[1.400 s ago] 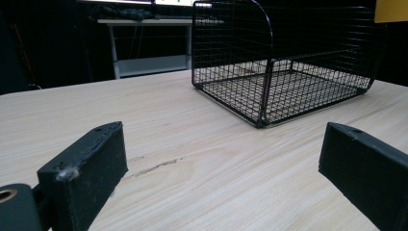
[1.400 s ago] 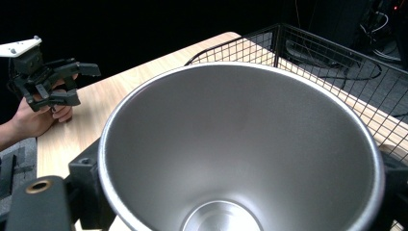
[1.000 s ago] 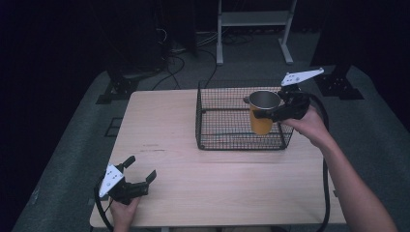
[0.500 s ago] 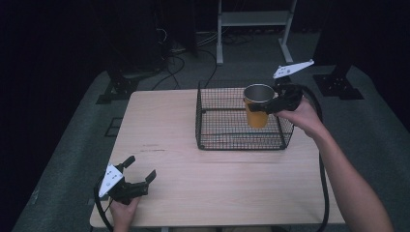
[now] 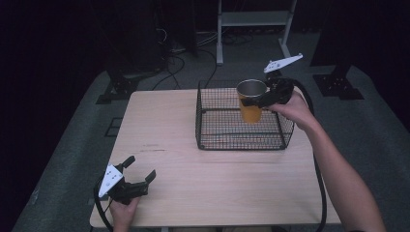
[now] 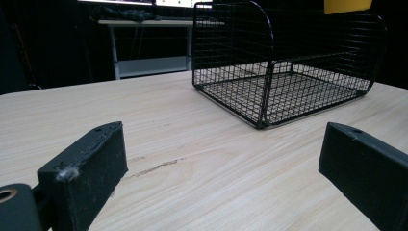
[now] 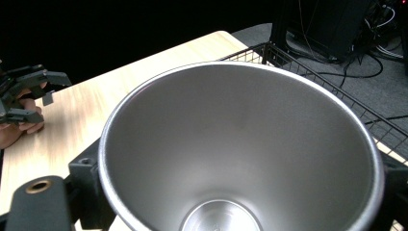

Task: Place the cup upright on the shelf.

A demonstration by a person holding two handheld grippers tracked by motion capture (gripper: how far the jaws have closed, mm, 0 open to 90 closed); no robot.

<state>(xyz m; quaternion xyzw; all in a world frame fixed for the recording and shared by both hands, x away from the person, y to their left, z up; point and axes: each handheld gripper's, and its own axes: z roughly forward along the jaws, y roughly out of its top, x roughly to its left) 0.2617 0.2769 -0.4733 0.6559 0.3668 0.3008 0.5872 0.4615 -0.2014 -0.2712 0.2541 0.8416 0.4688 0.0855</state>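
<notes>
Cup (image 5: 251, 100), orange outside and steel inside, held upright above the wire basket (image 5: 212, 135), over its far right part, bottom at about the height of the basket's rim. Clamped at the upper wall by the right gripper (image 5: 262, 100), jaws pressed against opposite sides just under the lip. Seen from the right gripper view as a wide shiny steel bowl (image 7: 240, 149), empty, round bottom visible, a black jaw at each side of it. Beyond the cup in that view, the basket's top wire (image 7: 308, 72) and a stretch of the pale wooden table (image 7: 86, 106).

Basket standing on the far right part of the table (image 5: 159, 121), black mesh, nothing lying on its floor. From the left gripper view, basket (image 6: 288, 82) ahead and to the right, with the cup's orange bottom edge (image 6: 347, 6) showing just above its far rim.

Left gripper (image 5: 139, 170) well apart from the basket, at the near left corner of the table, low over the wood, jaws spread wide with nothing between them. Same gripper far off at the left edge of the right gripper view (image 7: 33, 96), gripped by a hand (image 7: 14, 132).
</notes>
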